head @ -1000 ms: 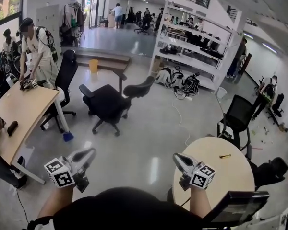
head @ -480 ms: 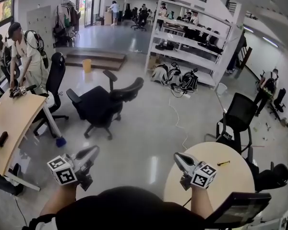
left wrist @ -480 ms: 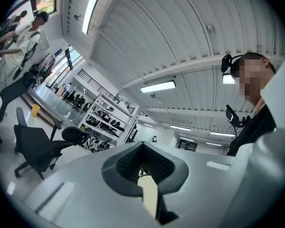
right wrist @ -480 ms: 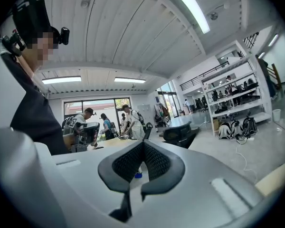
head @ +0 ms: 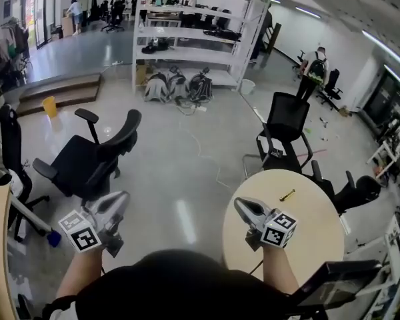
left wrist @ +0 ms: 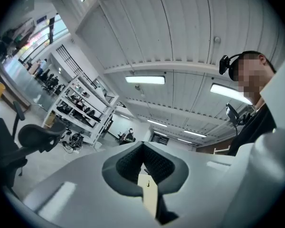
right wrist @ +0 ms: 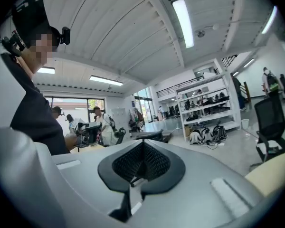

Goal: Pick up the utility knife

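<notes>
Swung round toward utility knife [head: 287, 195], now nearer centre, lying on far side of round table [head: 320, 235]; likely light, stiff, best pinched across its middle; left gripper [head: 122, 199] and right gripper [head: 240, 205] pressed together, empty, short of it

Round beige tbl [head: 317, 222], yellow utility knife [head: 287, 195] lying near far edge

Polished grey floor [head: 187, 179], glossy, streaked with bright reflections. Round table [head: 317, 225] in a pale, matt, wood-look finish. Black office chair [head: 87, 165] with matt upholstery. White painted metal shelving [head: 187, 35]. Smooth matt grey plastic on left gripper [head: 122, 199] and right gripper [head: 240, 205]; black, rough-ribbed pads [left wrist: 126, 163].
</notes>
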`<action>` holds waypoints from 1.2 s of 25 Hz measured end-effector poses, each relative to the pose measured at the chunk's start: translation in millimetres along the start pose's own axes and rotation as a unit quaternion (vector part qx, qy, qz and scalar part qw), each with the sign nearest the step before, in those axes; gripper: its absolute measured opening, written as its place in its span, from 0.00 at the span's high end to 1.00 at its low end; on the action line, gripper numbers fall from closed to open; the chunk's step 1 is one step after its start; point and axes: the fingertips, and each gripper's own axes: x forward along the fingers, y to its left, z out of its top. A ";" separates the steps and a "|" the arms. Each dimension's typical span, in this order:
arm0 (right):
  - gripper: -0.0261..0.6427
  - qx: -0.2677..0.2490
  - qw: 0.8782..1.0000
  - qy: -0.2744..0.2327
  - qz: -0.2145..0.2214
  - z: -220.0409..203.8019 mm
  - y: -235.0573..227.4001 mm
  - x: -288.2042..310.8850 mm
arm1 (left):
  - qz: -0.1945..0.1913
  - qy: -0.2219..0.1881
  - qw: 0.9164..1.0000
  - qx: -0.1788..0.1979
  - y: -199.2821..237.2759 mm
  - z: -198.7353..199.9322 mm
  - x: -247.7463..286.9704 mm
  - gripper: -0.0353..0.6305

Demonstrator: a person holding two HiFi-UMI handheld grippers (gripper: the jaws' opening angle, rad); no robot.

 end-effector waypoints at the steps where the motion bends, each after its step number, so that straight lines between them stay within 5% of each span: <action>1: 0.94 0.006 1.000 -0.004 -0.022 5.1 -7.0 3.7 | -0.018 0.008 1.000 -0.003 14.3 7.4 15.0 0.96; 8: 0.94 0.036 0.984 -0.031 -0.174 -21.1 -45.5 -36.2 | -0.140 0.080 0.986 -0.037 59.6 -19.1 115.6 0.96; 16: 0.94 0.063 0.944 -0.067 -0.318 -32.4 -53.0 -124.4 | -0.273 0.143 0.949 -0.057 18.9 -60.4 209.1 0.96; 24: 0.94 0.085 0.910 -0.097 -0.393 -60.6 -52.7 -219.8 | -0.350 0.215 0.911 -0.051 -63.1 -127.2 273.1 0.96; 30: 0.94 0.076 0.904 -0.123 -0.402 -66.2 -89.2 -321.8 | -0.352 0.228 0.907 -0.035 -150.7 -179.1 333.9 0.96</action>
